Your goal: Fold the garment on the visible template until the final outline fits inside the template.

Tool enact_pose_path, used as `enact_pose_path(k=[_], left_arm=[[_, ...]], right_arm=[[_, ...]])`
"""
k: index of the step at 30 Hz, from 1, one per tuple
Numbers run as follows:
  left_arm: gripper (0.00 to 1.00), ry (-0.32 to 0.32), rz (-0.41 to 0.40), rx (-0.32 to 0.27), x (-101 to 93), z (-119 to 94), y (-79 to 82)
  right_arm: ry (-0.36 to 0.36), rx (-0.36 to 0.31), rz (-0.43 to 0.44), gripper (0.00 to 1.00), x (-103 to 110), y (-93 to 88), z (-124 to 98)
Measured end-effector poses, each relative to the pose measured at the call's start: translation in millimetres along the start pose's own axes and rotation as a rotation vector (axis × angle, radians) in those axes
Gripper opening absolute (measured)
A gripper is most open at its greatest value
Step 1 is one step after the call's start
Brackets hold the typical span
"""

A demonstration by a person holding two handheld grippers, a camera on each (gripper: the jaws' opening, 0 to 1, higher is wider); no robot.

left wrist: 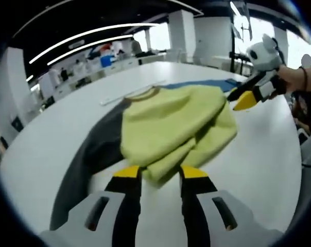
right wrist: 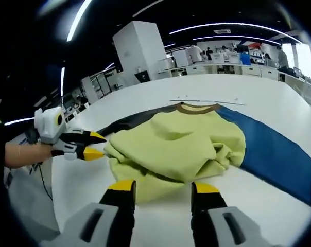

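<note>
Here the garment lies between both open tongs.

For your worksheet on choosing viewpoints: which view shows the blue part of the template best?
The right gripper view: the blue part runs as a wide band along the table beside the yellow garment. In the left gripper view, just a thin blue strip peeks out behind the garment.
</note>
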State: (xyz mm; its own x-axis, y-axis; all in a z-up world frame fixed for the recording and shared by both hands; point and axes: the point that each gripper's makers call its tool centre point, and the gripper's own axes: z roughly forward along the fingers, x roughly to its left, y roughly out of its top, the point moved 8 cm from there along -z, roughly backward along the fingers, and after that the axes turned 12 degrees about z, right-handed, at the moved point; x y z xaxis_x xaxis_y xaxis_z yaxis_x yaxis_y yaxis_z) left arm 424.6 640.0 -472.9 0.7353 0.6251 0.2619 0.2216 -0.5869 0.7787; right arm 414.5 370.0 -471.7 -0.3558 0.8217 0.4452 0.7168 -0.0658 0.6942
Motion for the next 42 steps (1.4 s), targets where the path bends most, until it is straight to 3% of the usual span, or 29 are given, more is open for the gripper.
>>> enact_pose_path(k=[7,17,25,29,34,42], left_arm=[[0.17,-0.007,-0.02,0.017,-6.5,4,1.8],[0.08,0.007,-0.027,0.046,-0.8,13,-5.5],[0.01,0.01,-0.047,0.067,-4.5,17,-0.9],[0.0,0.012,-0.06,0.072,-1.3,18,-3.6],[0.0,0.015,-0.069,0.075,-3.7,11,-2.4],[0.0,0.031,-0.018,0.059,-2.3,-6,5.3]], right_arm=[[-0.057,0.0,0.054,0.3,3,-6.9,12],[-0.071,-0.005,0.092,0.18,2,-5.2,20],[-0.079,-0.009,0.117,0.11,-2,-3.9,23],[-0.085,-0.031,0.096,0.0,-2,0.3,20],[-0.079,-0.027,0.08,0.0,3,0.3,14],[-0.061,-0.03,0.06,0.0,9,2.0,2]])
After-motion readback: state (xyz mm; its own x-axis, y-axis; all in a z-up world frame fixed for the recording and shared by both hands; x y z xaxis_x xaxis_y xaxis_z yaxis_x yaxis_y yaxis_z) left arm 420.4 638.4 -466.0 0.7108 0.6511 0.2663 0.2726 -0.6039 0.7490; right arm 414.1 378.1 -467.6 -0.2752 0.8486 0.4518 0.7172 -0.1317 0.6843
